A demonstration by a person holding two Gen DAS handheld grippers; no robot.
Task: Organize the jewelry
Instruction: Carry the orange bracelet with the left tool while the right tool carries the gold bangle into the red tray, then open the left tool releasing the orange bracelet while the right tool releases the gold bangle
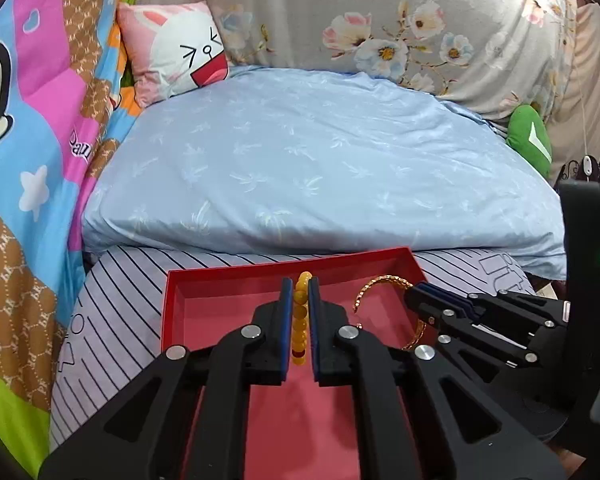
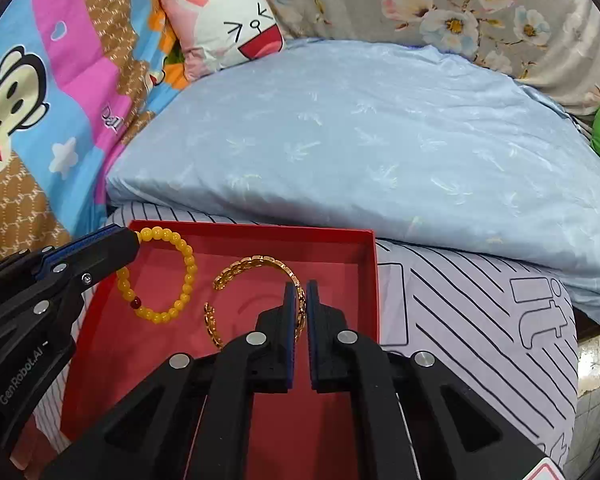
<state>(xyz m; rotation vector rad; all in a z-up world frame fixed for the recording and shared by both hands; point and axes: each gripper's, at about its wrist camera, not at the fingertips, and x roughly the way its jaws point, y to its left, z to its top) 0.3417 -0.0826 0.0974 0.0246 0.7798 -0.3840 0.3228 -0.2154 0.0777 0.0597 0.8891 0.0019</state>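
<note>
Two bracelets sit over the red tray [image 2: 370, 272], and we hold one in each gripper — both jaws drawn in narrow on the jewellery. Our left gripper [image 1: 300, 316] pinches the yellow bead bracelet [image 1: 300, 320] edge-on between its blue pads; from the right wrist view the same loop [image 2: 180, 276] hangs round over the left part of the tray, with one dark red bead [image 2: 136, 303] on its near side. Our right gripper [image 2: 300, 312] clamps the gold chain bangle [image 2: 252, 264] on its right side; the bangle is an open C whose gap faces left, and it lies right of the beads, near but apart from them. Whether either piece touches the tray floor we cannot tell. The tray rests on a striped pale sheet [image 2: 460, 320]; beyond it, far from us, lies a light blue quilt [image 1: 320, 160], with a pink rabbit cushion [image 1: 172, 48] at the far left
</note>
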